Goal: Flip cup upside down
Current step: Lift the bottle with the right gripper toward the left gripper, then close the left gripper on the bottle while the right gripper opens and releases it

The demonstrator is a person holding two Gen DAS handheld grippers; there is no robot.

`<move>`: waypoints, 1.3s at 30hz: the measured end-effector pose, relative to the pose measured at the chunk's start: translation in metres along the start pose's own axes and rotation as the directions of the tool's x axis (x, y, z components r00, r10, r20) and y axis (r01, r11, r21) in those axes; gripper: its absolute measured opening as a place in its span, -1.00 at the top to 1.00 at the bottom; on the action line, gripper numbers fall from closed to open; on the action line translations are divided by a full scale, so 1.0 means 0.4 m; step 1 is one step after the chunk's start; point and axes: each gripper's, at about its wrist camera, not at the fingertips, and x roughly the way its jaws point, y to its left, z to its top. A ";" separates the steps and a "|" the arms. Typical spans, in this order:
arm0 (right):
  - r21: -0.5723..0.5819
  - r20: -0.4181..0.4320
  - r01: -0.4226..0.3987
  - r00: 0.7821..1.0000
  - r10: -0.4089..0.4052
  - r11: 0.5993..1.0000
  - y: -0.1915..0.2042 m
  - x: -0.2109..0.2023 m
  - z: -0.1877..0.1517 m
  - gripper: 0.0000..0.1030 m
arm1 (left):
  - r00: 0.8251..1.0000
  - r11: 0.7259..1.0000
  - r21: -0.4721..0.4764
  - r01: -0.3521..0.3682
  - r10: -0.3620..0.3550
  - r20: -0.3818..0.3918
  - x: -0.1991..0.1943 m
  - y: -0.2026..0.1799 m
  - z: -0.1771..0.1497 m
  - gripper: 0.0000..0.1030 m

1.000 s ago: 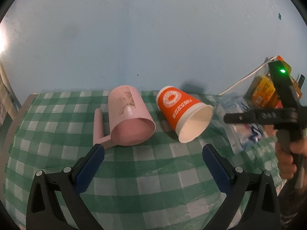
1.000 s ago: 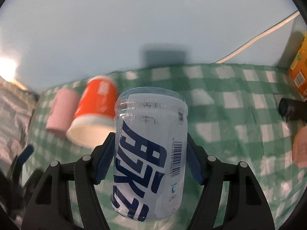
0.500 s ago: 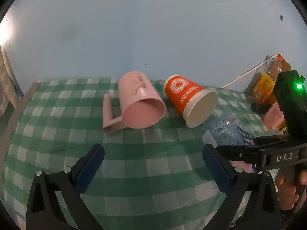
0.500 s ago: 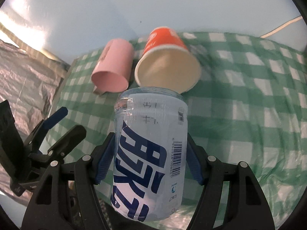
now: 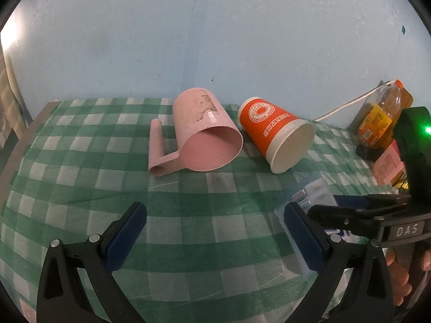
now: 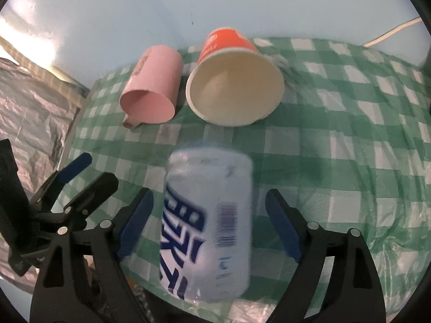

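now that the right tongs point(image 6: 208, 215) have spread wide, the clear cup point(image 6: 207, 231) they clamped half a second ago sits loose and motion-blurred between the blue pads, on or just above the checked surface point(image 6: 350, 140), apparently just released. the flip looks nearly done, though whether it has settled cannot be told. it is transparent plastic with bold blue print and a barcode. the left tongs point(image 5: 215, 237) hang wide and empty.
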 end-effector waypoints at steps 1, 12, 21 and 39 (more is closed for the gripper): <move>0.001 0.009 0.003 1.000 -0.003 1.000 0.001 -0.005 0.000 -0.67 | 1.000 1.000 -0.002 0.002 -0.002 -0.001 0.000 0.002 0.000 -1.00; -0.008 0.291 0.216 0.935 -0.204 0.976 0.002 -0.176 -0.049 -0.67 | 0.998 0.998 -0.031 0.056 -0.057 -0.015 -0.005 -0.019 0.010 -1.00; -0.024 0.441 0.361 0.841 -0.314 0.932 0.034 -0.252 -0.125 -0.67 | 0.989 0.992 -0.044 0.120 -0.124 -0.083 0.022 -0.061 0.028 -1.00; -0.044 0.437 0.357 0.846 -0.304 0.933 0.027 -0.250 -0.184 -0.67 | 0.926 0.971 -0.120 0.209 -0.236 -0.296 0.134 -0.037 0.047 -0.97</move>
